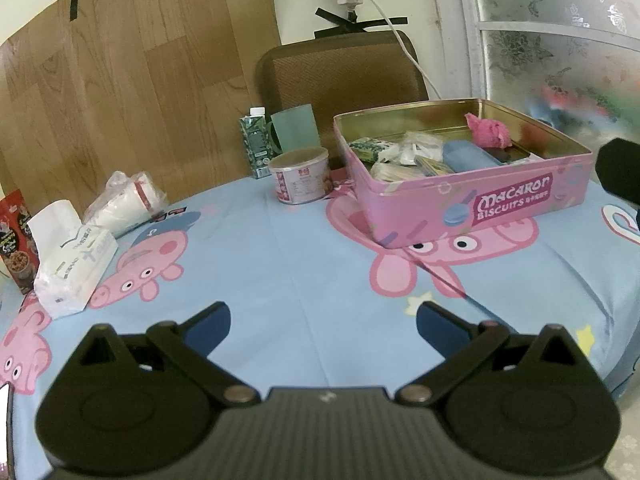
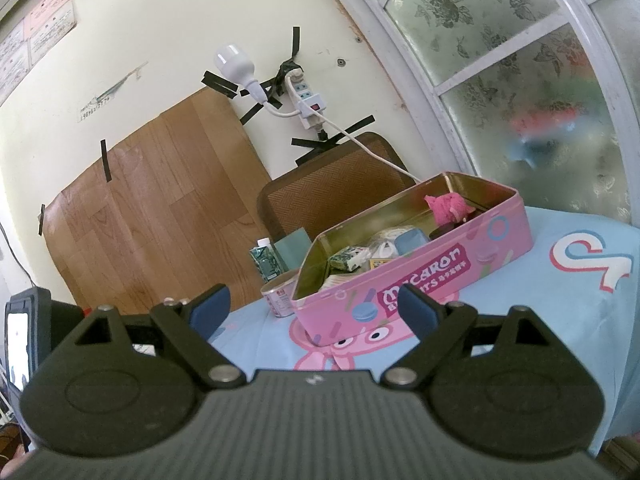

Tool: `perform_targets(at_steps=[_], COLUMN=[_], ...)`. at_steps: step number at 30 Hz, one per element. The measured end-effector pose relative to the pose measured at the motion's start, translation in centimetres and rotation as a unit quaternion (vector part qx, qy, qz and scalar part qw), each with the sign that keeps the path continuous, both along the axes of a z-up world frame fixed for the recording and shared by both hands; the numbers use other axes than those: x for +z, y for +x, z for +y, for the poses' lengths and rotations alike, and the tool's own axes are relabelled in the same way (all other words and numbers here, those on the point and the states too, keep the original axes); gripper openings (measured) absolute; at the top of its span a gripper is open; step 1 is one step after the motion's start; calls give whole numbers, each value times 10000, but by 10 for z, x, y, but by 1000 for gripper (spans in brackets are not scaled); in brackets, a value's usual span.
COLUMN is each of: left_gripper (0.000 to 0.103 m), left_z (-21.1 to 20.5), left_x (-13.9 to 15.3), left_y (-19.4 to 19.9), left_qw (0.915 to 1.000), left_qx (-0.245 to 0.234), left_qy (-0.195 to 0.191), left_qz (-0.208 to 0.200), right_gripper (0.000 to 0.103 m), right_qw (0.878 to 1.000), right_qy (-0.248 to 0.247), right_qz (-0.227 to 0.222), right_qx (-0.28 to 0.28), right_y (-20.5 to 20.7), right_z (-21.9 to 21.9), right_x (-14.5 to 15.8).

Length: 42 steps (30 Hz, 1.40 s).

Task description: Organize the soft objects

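My left gripper [image 1: 323,322] hangs over the blue cartoon-pig tablecloth [image 1: 280,248] with its jaws spread wide and nothing between them. My right gripper [image 2: 314,310] is likewise wide apart and empty, raised in front of the pink biscuit tin [image 2: 432,264]. The tin [image 1: 472,200] stands open at the far right of the table. Inside it I can see the pink fuzzy cloth [image 1: 489,131] at the far right end — a folded blue cloth [image 1: 466,155] lies just left of it among small packets. Left of the tin stand a short can [image 1: 301,175], a green cup [image 1: 294,129] and a carton [image 1: 256,142]. A tissue pack [image 1: 72,264] lies at the near left — well apart from the tin.
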<state>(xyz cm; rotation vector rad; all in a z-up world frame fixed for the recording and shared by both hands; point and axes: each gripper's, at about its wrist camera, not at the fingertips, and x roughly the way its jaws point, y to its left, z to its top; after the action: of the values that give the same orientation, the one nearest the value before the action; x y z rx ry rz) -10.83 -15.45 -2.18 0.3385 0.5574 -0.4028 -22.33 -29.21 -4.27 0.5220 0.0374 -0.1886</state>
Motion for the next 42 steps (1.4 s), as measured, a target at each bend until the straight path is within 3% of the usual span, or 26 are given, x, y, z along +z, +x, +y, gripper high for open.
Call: perform_targets(at_steps=[42], left_gripper=[103], left_z=[-3], left_x=[-3], left_y=[1], left_qw=[9998], left_qx=[129], left_qy=[150], left_qz=[77], right_gripper=[93], right_qw=[10000], right_qy=[4], right_qz=[16], right_qx=[-6], right_y=[0], right_z=[2], right_x=[0])
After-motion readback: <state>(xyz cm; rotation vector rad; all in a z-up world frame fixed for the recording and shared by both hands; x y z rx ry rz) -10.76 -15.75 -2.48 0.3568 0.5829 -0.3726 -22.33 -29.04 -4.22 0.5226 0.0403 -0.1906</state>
